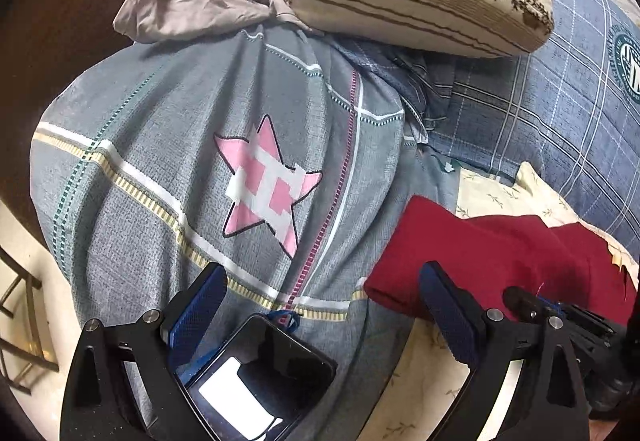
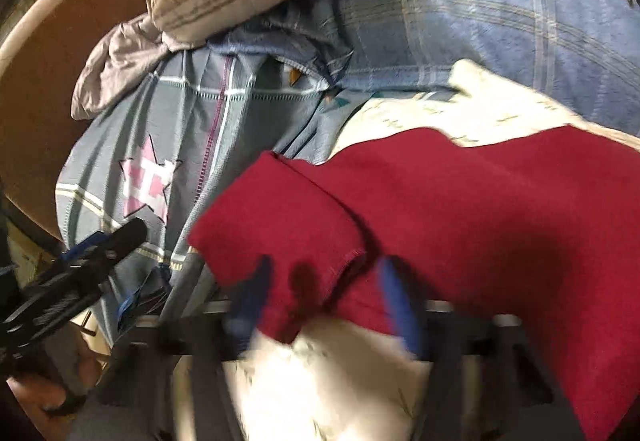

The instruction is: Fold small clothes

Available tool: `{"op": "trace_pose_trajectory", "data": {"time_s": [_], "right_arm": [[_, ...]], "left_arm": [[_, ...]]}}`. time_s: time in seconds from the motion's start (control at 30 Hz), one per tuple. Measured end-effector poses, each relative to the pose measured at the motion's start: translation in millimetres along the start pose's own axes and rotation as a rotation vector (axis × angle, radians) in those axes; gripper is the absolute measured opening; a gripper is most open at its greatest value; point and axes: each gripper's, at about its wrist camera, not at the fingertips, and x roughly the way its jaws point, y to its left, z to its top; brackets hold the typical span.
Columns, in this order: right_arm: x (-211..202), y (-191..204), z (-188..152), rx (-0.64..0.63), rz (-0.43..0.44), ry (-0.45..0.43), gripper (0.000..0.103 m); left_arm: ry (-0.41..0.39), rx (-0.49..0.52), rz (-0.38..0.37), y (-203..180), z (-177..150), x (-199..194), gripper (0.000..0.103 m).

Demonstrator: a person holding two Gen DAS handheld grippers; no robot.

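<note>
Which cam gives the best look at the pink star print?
Left wrist. The pink star sits sharp and large mid-frame on the grey pillow, with nothing covering it. In the right wrist view the same star is small, motion-blurred and off to the left, beside the red garment.

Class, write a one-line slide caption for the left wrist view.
Open left hand-held gripper hovers over a star-print grey quilt, beside a red garment.
</note>
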Motion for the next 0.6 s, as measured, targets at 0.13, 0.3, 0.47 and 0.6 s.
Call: {"op": "trace_pose_trajectory", "data": {"time_s": [0.13, 0.3, 0.47, 0.6], "right_arm": [[-26.7, 6.8, 5.5, -0.052, 0.016, -0.054, 0.006], [-125.3, -16.1, 28.5, -0.081, -0.062, -0.225, 0.005], [-210.5, -80.9, 33.3, -0.009, -0.283, -0.333, 0.005], [-250.2, -137.6, 12.1, 0.071, -0.474, -0.336, 0.005]], "left_arm": [[-0.006, -0.023, -0.012, -0.6, 1.6, -2.4, 0.096], [-0.026, -0.025, -0.039, -13.8, -1.5, -9.5, 0.096], [-0.008, 0.047, -0.075, -45.5, -10.2, -11.9, 0.096], [-0.014, 0.101, -0.1, -70.8, -16.2, -15.6, 0.096]]}}
